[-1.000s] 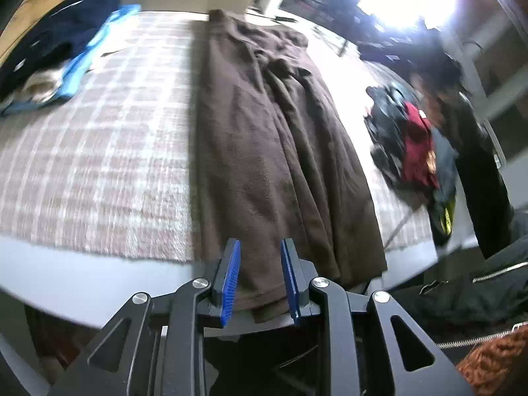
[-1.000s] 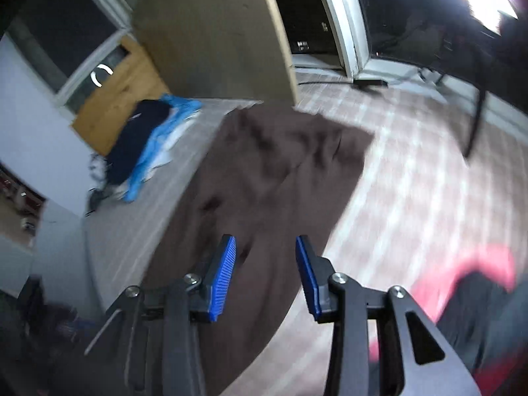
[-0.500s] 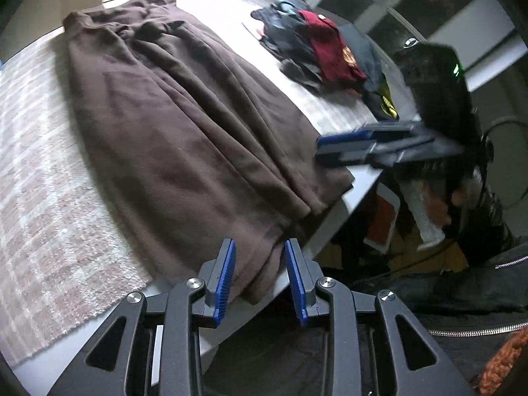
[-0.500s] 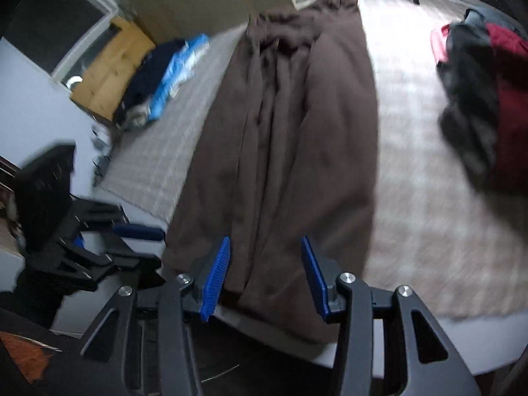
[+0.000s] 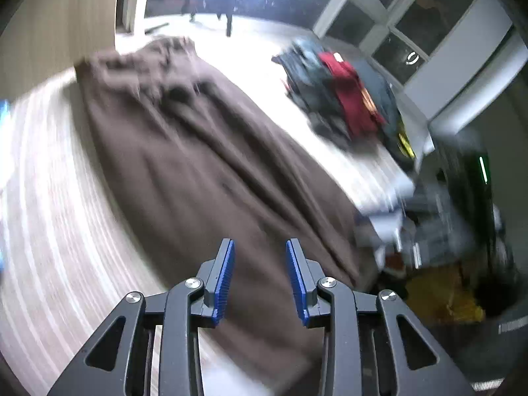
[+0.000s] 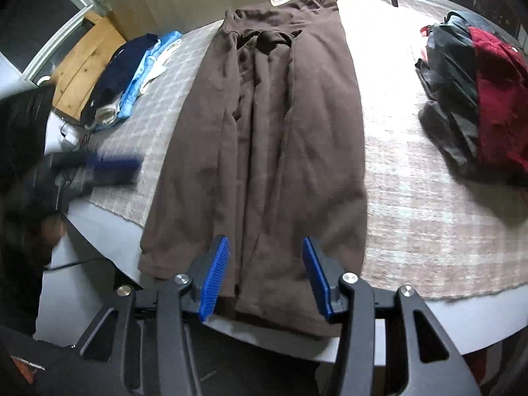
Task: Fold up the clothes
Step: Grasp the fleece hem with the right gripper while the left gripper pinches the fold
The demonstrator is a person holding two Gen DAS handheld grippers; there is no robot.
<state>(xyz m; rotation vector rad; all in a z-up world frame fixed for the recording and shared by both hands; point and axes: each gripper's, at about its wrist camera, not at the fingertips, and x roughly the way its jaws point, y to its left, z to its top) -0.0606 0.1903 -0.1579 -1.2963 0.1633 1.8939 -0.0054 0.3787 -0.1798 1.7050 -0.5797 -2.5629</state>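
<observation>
- Brown garment (image 6: 270, 138) lies lengthwise on the checked cloth (image 6: 412, 198), sides turned in, hem overhanging the near table edge (image 6: 478, 336); cross-folds apparently remain.
- Right gripper (image 6: 265, 274) hangs over the hem, jaws apart, empty.
- Left gripper (image 5: 260, 277), blurred, has just been opening; nothing between.
- Folded stack (image 6: 132, 76) left, unfolded heap (image 6: 478, 99) right; bare cloth between.

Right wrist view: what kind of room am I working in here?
Probably a living space at home, used for sorting laundry. A brown garment lies spread on a table under a checked cloth, heaps of clothes sit at both sides, and wood panelling and window frames stand behind.
</observation>
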